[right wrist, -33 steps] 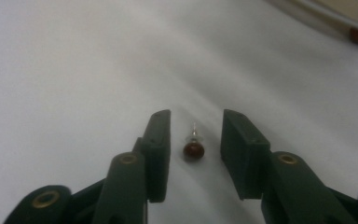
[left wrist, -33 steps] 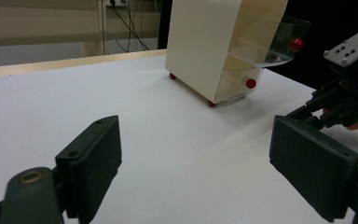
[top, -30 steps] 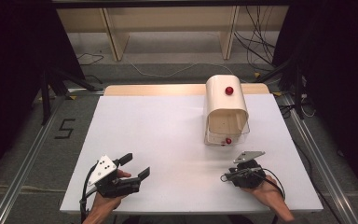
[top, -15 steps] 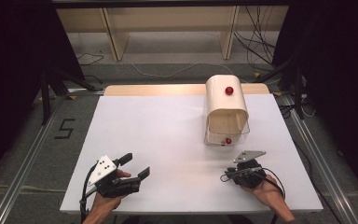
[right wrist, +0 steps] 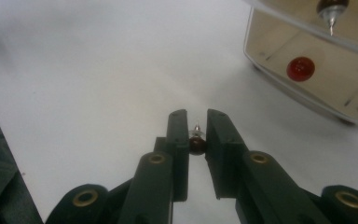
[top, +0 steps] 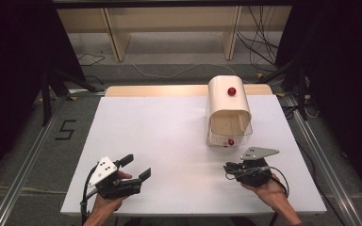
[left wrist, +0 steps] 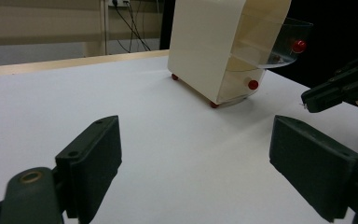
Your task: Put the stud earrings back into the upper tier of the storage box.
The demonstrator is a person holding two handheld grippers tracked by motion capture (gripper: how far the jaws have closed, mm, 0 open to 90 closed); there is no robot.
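Note:
A cream box [top: 228, 110] with a clear raised flap and red knobs [top: 231, 91] stands at the back right of the white table [top: 169, 132]. In the right gripper view the box [right wrist: 279, 51] lies ahead to the right, with a red knob [right wrist: 300, 68] on its front. My right gripper [right wrist: 196, 126] is shut on a small dark red knob with a metal pin [right wrist: 196, 142], low over the table near the front right [top: 227, 168]. At the front left, my left gripper [top: 137, 165] is held open with nothing between its jaws [left wrist: 200, 158].
Beyond the table's far edge stands a wooden frame [top: 118, 33], with cables [top: 259, 42] on the floor. A "5" mark [top: 66, 129] and a metal rail [top: 23, 165] lie to the left. The left gripper view shows the right gripper [left wrist: 340, 88] near the box [left wrist: 205, 46].

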